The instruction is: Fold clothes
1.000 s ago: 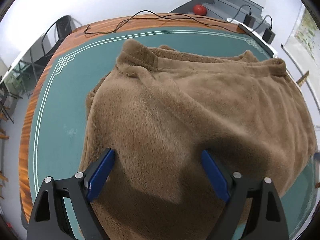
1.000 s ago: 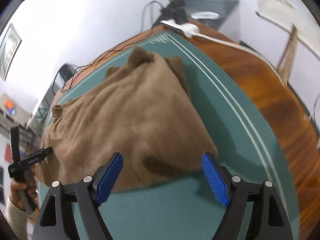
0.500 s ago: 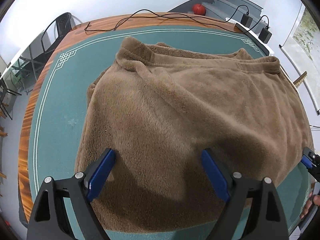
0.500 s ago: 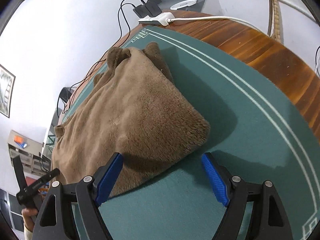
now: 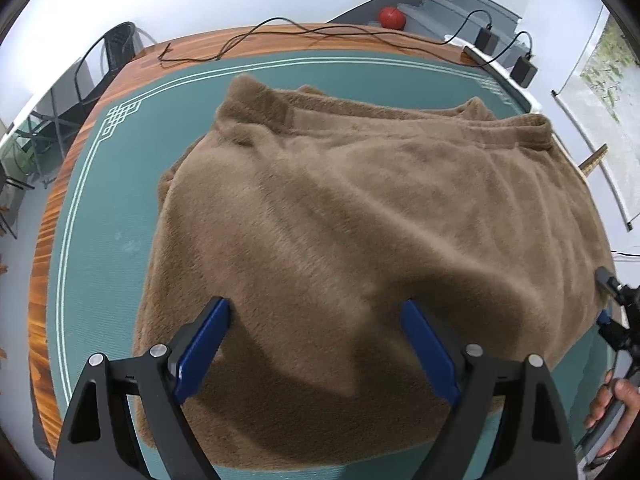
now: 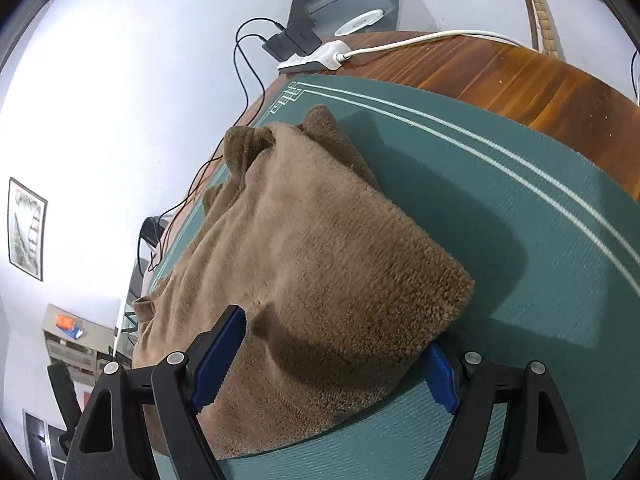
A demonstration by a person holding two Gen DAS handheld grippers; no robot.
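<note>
A brown fleece garment point(image 5: 360, 220) lies spread on the green mat point(image 5: 100, 220), waistband at the far side. My left gripper point(image 5: 316, 306) hangs open over its near edge, both blue pads above the fleece and nothing pinched. In the right wrist view the garment point(image 6: 320, 260) runs away to the left. Its near right corner lies between the fingers of my right gripper point(image 6: 332, 332), which is open; the fleece hides part of the right pad. The left wrist view shows the right gripper point(image 5: 616, 320) at the far right edge, held by a hand point(image 5: 618, 400).
The mat covers a wooden table point(image 6: 520, 76). A white power strip point(image 6: 316, 58) with black adapters point(image 6: 292, 42) sits at the far corner. Black cables point(image 5: 280, 36) trail along the back edge. Beyond the table are a red ball point(image 5: 393, 18) and a chair point(image 5: 116, 48).
My right gripper sank and rolled toward the garment's corner, which now lies between its fingers. It has come into the left view at the right edge. The left gripper barely moved.
</note>
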